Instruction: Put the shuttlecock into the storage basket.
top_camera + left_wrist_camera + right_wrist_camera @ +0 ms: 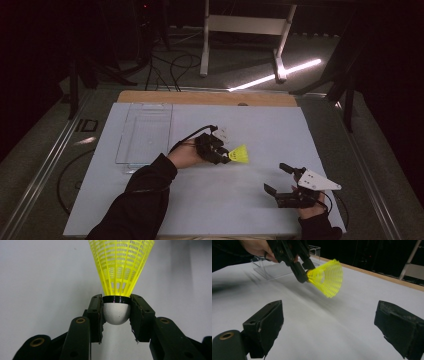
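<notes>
Shuttlecock [117,280] in play: a yellow plastic shuttlecock is clamped by its white rounded cork between the jaws of the left hand-held gripper [116,312], near the middle of the white worktop [260,130], its open skirt pointing away from the hand toward the worktop's right edge. The left gripper view shows both black pads bearing on the sides of the cork, just below the black band where the skirt begins.

The right hand-held gripper [282,182] waits near the worktop's front right corner, its jaws spread wide with nothing between them; from its own view the shuttlecock sits ahead, well apart from the pads. A clear plastic tray [145,132] lies toward the rear left of the worktop, beside the person's left forearm.

By its build, the shuttlecock should be very light, with a latticed skirt that looks thin and easily crushed or bent. The cork appears the firm part and the sensible place to take hold, though its domed surface could slip out under an off-centre squeeze.
</notes>
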A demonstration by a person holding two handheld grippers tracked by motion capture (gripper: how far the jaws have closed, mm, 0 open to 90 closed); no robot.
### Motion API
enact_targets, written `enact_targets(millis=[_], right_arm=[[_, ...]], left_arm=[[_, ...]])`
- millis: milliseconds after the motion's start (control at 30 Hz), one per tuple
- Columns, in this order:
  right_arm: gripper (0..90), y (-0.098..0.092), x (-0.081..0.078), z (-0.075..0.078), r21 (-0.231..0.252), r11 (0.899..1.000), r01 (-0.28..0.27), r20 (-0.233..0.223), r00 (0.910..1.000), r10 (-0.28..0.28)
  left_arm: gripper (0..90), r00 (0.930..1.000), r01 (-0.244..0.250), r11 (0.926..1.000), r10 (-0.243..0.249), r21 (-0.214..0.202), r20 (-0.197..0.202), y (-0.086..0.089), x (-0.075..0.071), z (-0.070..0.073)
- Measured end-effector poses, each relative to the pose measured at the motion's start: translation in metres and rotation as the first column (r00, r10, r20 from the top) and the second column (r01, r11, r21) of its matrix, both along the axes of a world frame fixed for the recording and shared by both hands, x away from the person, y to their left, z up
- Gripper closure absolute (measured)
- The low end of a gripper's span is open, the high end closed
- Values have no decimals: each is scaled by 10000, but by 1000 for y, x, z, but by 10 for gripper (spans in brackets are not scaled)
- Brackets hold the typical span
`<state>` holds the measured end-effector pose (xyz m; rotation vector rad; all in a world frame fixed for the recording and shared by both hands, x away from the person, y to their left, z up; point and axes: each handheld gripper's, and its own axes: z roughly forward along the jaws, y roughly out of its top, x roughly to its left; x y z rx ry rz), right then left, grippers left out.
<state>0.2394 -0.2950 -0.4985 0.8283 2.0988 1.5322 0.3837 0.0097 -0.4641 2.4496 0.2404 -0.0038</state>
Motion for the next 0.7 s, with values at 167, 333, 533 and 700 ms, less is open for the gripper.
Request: enact_targets(millis=[167, 333, 533, 700], right_arm=[[88, 0, 0, 0, -8, 10000, 2, 1, 10000, -2], [88, 0, 0, 0, -5, 10000, 22, -13, 10000, -22], [88, 1, 0, 0, -3, 10000, -5, -32, 10000, 5], [88, 2, 0, -1, -45, 10000, -32, -49, 10000, 31]], left_arm=[[654, 9999, -69, 10000, 69, 18, -87, 3, -3, 8], [655, 9997, -222, 9997, 222, 43, -47, 9, -4, 17], [655, 9978, -636, 9979, 634, -77, -200, 20, -3, 29], [655, 9956, -908, 9957, 903, -177, -232, 28, -4, 37]])
